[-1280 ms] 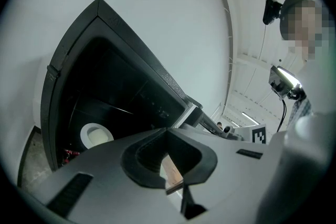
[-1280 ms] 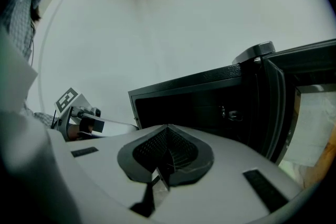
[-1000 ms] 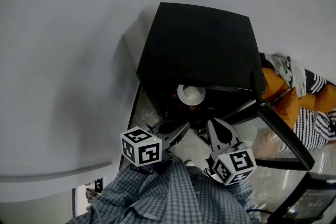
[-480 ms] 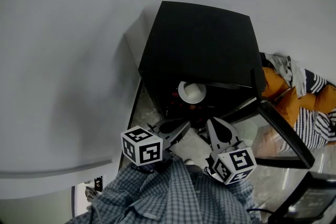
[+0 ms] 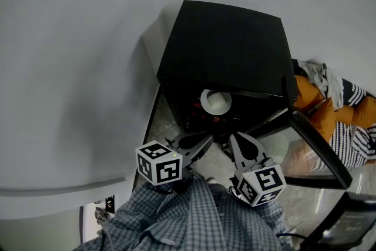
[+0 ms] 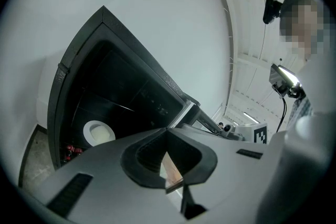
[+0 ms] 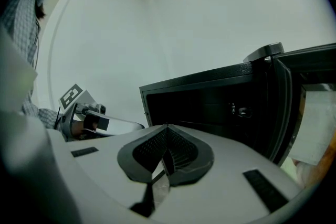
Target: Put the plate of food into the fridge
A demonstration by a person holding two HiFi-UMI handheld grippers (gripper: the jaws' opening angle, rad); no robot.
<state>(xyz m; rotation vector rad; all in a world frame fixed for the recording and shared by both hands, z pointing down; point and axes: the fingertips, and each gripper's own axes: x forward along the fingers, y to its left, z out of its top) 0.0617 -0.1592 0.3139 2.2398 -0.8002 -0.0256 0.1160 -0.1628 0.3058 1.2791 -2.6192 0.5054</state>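
Currently both grippers empty. Left gripper [image 6: 168, 131]: jaws together, tips meeting, nothing between them. Right gripper [image 7: 167, 127]: same, jaws closed tip to tip, nothing held.

From the head view, I have the left gripper [image 5: 205, 139] and right gripper [image 5: 237, 137] side by side at lower centre, tips pointed up-frame toward the open fridge [image 5: 229, 50], both short of its opening and touching nothing.

Plate [image 5: 215, 101] sits inside the fridge on a shelf, just behind the front edge, above the gripper tips in the frame. White, round; what lies on it I cannot make out. In the left gripper view the plate [image 6: 98, 132] shows at lower left, within the dark cavity of the fridge [image 6: 105, 76], well apart from the jaws.

Small red items [image 5: 197, 107] sit left of the plate in the head view; below it and to the left [image 6: 71, 150] in the left gripper view.

Fridge door [image 5: 311, 150] stands swung open toward lower right, glass panel. In the right gripper view, the fridge [image 7: 210, 102] fills centre-right, with the door [image 7: 286, 102] at the right edge.

Pile of orange and striped cloth [image 5: 341, 109] lies at right, beyond the door. My checked shirt [image 5: 194, 214] fills bottom centre.
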